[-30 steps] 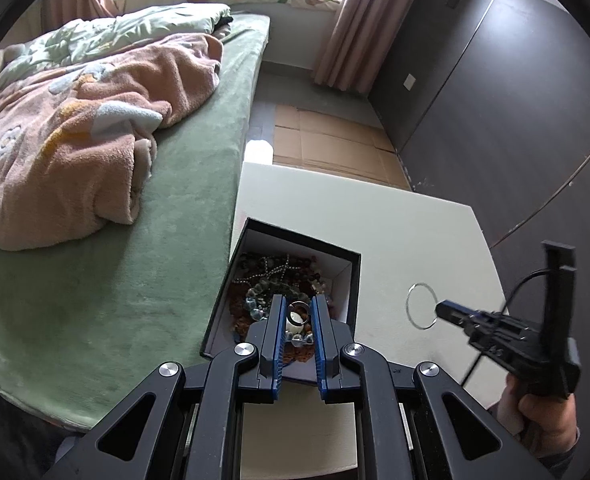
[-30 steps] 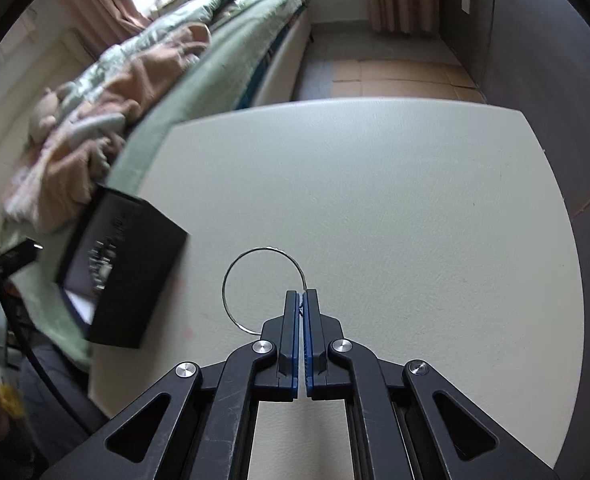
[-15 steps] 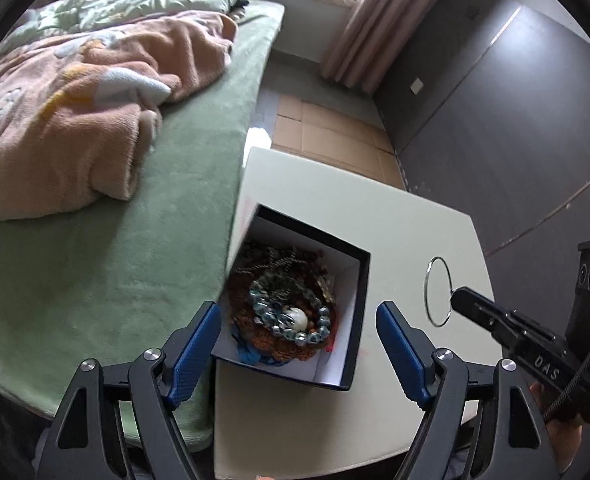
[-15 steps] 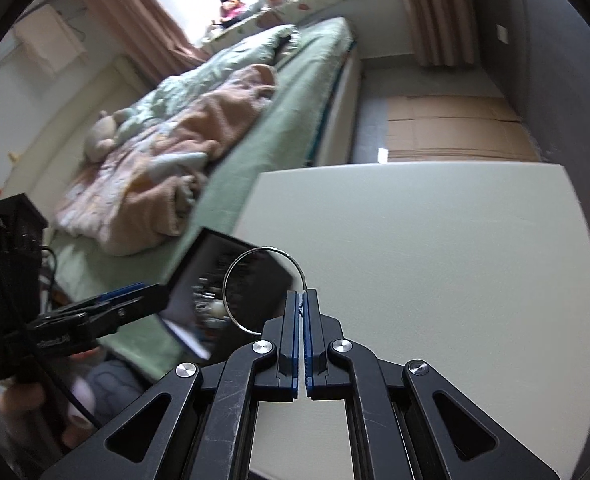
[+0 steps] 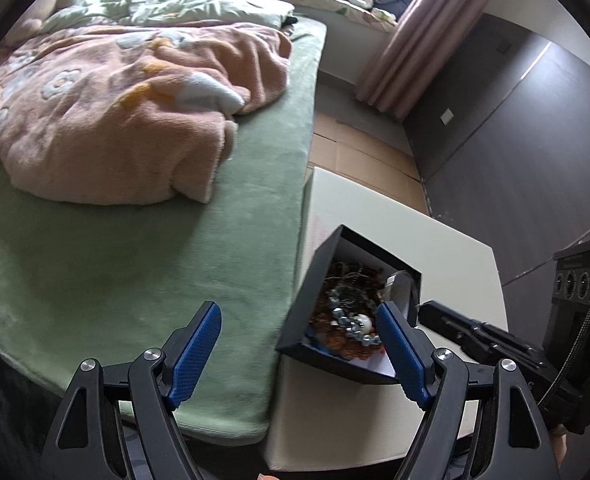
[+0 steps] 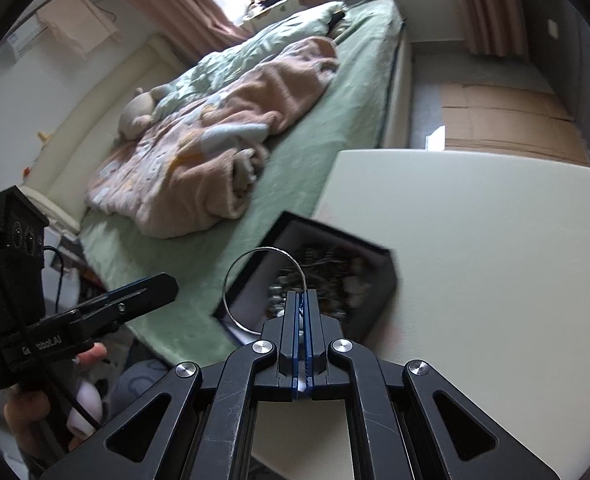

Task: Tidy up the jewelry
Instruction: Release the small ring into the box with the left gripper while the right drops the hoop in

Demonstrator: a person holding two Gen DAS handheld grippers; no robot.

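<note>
A black jewelry box (image 5: 310, 280) with a white inside stands at the left edge of the white table (image 5: 447, 248), holding several bead bracelets (image 5: 351, 320). My left gripper (image 5: 299, 352) is open and empty, pulled back to the left of the box over the bed edge. My right gripper (image 6: 304, 300) is shut on a thin silver bangle (image 6: 235, 268) and holds it above the box (image 6: 375, 280). In the left wrist view the right gripper (image 5: 427, 310) reaches the box's right rim, where the bangle (image 5: 409, 284) shows faintly.
A bed with a green cover (image 5: 135, 260) and a pink blanket (image 5: 115, 112) lies right beside the table's left edge. Cardboard sheets (image 6: 507, 120) cover the floor beyond the table. A dark wall (image 5: 535, 140) runs along the right.
My right gripper carried the bangle left from the table to above the box. My left gripper opened wide and drew back left, away from the box.
</note>
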